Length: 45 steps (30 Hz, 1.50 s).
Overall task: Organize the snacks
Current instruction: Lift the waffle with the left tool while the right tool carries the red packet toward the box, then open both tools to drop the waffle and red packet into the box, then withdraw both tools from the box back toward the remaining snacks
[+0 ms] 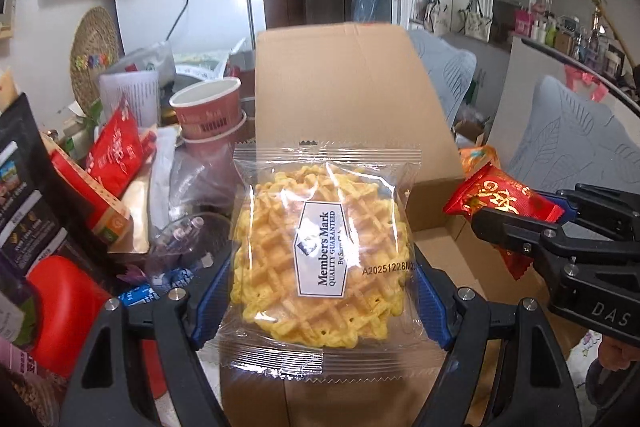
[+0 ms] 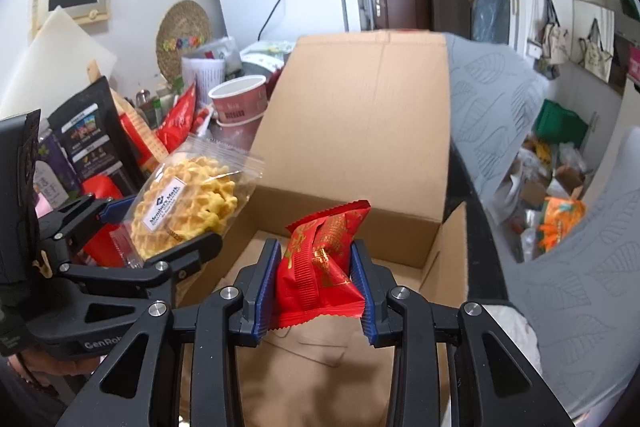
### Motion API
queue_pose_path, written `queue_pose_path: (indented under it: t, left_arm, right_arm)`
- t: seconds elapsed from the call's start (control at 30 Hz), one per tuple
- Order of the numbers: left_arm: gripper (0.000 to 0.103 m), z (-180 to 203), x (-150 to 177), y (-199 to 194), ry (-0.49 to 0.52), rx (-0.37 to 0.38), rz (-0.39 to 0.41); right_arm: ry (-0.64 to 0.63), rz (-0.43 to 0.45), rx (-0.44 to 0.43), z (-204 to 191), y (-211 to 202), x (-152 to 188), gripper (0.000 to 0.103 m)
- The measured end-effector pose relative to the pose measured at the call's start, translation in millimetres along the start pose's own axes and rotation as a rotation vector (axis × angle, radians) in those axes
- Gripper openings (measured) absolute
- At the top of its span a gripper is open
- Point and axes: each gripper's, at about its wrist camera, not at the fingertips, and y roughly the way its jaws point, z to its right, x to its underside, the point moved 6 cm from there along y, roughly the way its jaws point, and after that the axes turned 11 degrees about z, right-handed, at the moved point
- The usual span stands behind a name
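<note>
An open cardboard box (image 2: 360, 131) fills the middle, its tall flap upright at the back. Left of it lies a heap of snack bags and a stack of paper cups (image 1: 208, 115). The left tongs (image 1: 320, 291) stand fairly wide, pads pressed on both sides of a clear-wrapped waffle pack (image 1: 324, 259) – held above the box's near edge. The right tongs (image 2: 318, 291), narrower, pinch a red snack packet (image 2: 324, 259) – it hangs over the box's open inside.
</note>
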Motion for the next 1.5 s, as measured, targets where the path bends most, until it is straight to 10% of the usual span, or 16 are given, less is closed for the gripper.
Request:
queue_pose_path:
  t: [0.67, 1.5]
  left_arm:
    - [0.081, 7, 24, 32, 0.074, -0.096, -0.137]
    - [0.081, 2, -25, -77, 0.05, -0.123, 0.066]
  right_arm:
    - [-0.036, -0.202, 0.122, 15, 43, 35, 0.036]
    - [-0.091, -0.02, 0.141, -17, -51, -17, 0.048]
